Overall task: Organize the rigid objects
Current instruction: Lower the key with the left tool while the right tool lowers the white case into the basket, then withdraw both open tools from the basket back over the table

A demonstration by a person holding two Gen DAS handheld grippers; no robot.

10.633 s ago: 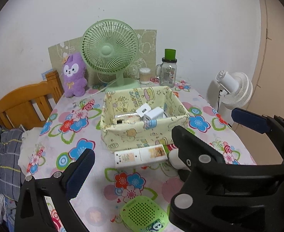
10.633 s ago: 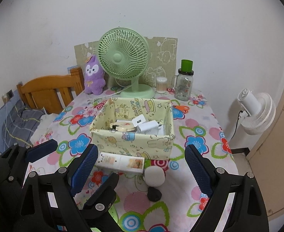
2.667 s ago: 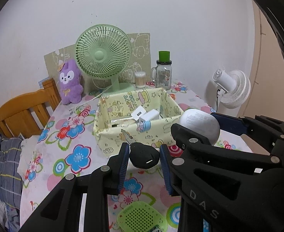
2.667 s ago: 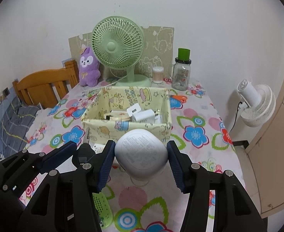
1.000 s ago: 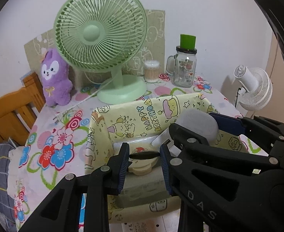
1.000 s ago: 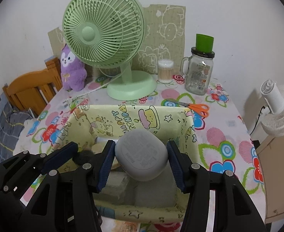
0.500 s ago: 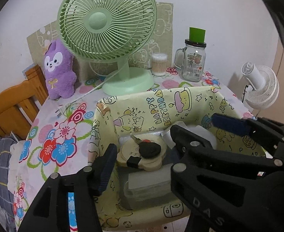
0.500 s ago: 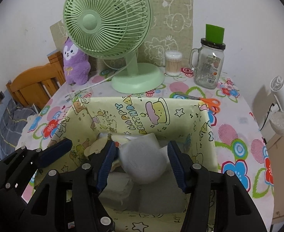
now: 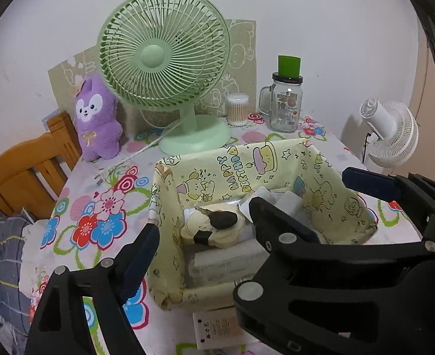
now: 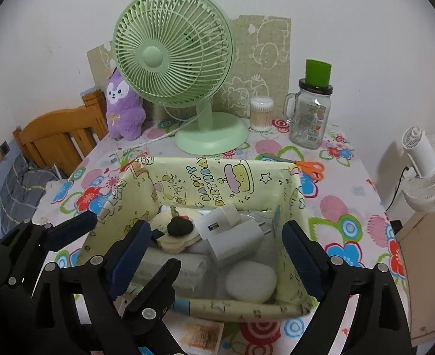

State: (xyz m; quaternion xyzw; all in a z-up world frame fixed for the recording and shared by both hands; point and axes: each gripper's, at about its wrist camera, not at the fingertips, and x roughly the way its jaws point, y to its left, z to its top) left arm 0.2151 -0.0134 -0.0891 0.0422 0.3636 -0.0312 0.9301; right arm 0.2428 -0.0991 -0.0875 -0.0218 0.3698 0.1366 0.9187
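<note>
The yellow cartoon-print fabric basket (image 9: 247, 165) (image 10: 205, 177) stands in the middle of the flowered table. Above its near left part my left gripper (image 9: 214, 236) is opening, nothing between its jaws. A small black object (image 9: 223, 219) (image 10: 180, 226) lies inside on a cream disc. My right gripper (image 10: 216, 230) is also opening over the basket, pads apart and touching nothing. Below it a white round puck (image 10: 250, 281) rests in the near right corner, beside white chargers (image 10: 232, 233). A printed carton (image 9: 217, 328) lies on the table before the basket.
Behind the basket stand a green desk fan (image 9: 161, 59), a purple plush (image 9: 96, 118), a cotton-swab tub (image 9: 237, 109) and a glass jar with a green lid (image 9: 287, 103). Orange scissors (image 10: 309, 168) lie at back right. A wooden chair (image 9: 25, 165) is left, a white fan (image 9: 392, 133) right.
Both grippers went from shut to wide. The black object dropped from the left one onto the cream disc. The white puck dropped from the right one into the basket.
</note>
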